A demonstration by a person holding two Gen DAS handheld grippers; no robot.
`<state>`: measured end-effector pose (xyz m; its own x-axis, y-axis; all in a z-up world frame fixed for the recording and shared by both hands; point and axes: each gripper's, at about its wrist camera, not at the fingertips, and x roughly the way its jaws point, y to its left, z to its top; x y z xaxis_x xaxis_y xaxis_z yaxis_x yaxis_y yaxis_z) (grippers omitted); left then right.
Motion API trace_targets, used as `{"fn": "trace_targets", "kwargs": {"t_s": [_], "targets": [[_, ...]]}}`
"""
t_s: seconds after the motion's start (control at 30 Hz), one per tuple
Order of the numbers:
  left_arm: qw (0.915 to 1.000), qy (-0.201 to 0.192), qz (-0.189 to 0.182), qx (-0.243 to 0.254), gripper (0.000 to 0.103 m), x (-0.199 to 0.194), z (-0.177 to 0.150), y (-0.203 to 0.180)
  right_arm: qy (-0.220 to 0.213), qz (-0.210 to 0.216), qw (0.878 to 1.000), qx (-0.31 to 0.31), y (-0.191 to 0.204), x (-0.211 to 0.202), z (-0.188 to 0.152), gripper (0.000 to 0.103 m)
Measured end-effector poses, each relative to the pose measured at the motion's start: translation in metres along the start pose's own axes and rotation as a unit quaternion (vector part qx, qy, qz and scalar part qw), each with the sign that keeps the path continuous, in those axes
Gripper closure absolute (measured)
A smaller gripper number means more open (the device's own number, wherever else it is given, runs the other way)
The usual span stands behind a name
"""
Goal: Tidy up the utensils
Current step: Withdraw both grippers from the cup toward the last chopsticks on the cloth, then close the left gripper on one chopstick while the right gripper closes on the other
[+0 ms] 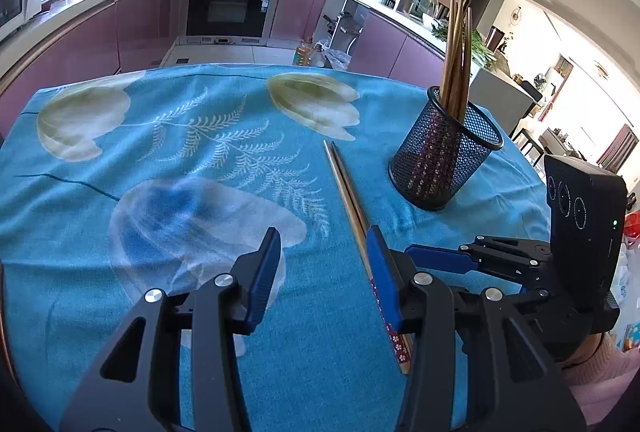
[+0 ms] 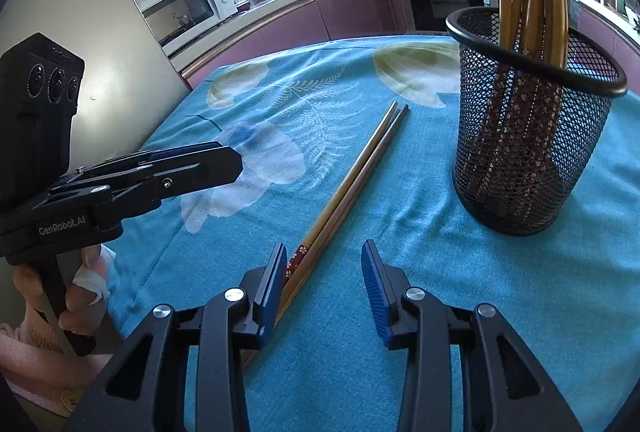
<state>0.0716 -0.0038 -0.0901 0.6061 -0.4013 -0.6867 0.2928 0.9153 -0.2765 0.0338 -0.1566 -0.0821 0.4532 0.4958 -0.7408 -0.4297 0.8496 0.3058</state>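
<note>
Loose pair of brown wooden chopsticks on the desk, beside the black mesh cup.

My right gripper and left gripper are both spread, empty, and flank the pair's patterned ends. I might pinch one stick and roll the other away. Only my right view shows the hand; only my left shows the sticks in the cup whole.

My pads look like ribbed blue plastic on matt black arms. The chopsticks are smooth glossy wood; the holder is black wire mesh. The tablecloth is soft matt cloth.
</note>
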Motion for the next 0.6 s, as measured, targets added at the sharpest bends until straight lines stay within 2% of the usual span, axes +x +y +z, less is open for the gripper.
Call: {"fn": "trace_targets", "kwargs": {"t_s": [0.6], "targets": [[0.9999, 0.007, -0.007, 0.008, 0.059, 0.0065, -0.0037, -0.0053, 0.007, -0.028, 1.0, -0.004, -0.0054, -0.0023, -0.0013, 0.076]]}}
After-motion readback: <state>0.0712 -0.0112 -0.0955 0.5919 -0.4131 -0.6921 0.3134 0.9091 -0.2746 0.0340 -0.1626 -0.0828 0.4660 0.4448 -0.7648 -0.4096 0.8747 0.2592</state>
